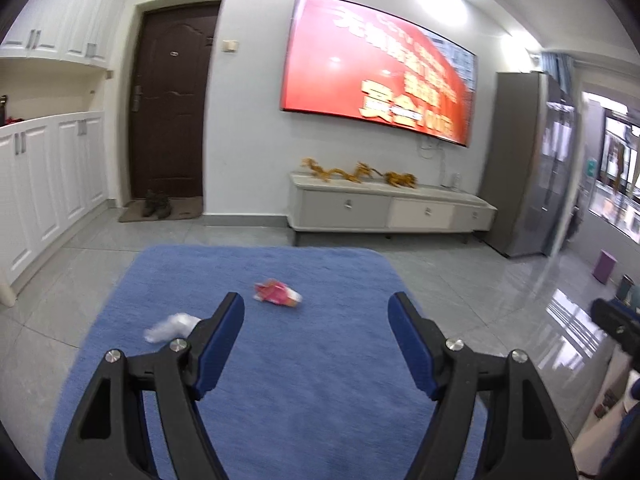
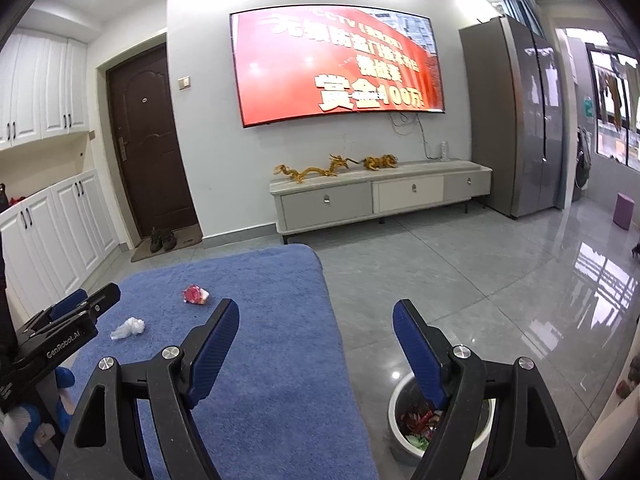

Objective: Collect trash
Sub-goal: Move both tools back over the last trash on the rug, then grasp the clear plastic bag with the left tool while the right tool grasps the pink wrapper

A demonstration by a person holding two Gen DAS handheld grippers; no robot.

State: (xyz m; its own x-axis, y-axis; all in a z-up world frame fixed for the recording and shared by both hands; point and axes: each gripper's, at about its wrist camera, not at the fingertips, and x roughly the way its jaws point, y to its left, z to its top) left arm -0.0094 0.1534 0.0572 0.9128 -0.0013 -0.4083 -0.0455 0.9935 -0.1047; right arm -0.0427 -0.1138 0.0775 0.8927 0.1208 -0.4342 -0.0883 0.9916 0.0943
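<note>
- Grey floor tiles [image 2: 460, 280] run out to a wall with a lit television [image 2: 336, 68] above a low cabinet [image 2: 380, 196]; nearer, a blue rug [image 1: 304, 360] carries the rubbish.
- Left gripper [image 1: 316, 312] hangs over the rug with its jaws spread wide and nothing between the blue pads. In the right wrist view it [image 2: 86, 300] shows at the rug's left side.
- Right gripper [image 2: 314, 320] is just as wide and just as empty, and it straddles the rug's right edge.
- Under the right gripper's right finger stands a white bin [image 2: 404, 412] on the tiles, just beside the rug, with red and green scraps already in it.
- Two pieces remain on the rug: a pink wrapper [image 1: 277, 293] ahead of the left gripper, and a white crumpled wrapper [image 1: 170, 326] close by that gripper's left finger.
- Step in hand, as I judge it: the approach for another pick, with part of the collecting done.
- Pink wrapper lies flat, its long axis roughly across the left wrist view, its pale end towards the right.
- Next move calls for bringing the open jaws down around one piece, across its short side, and closing gently, since both look light and easily crushed.
</note>
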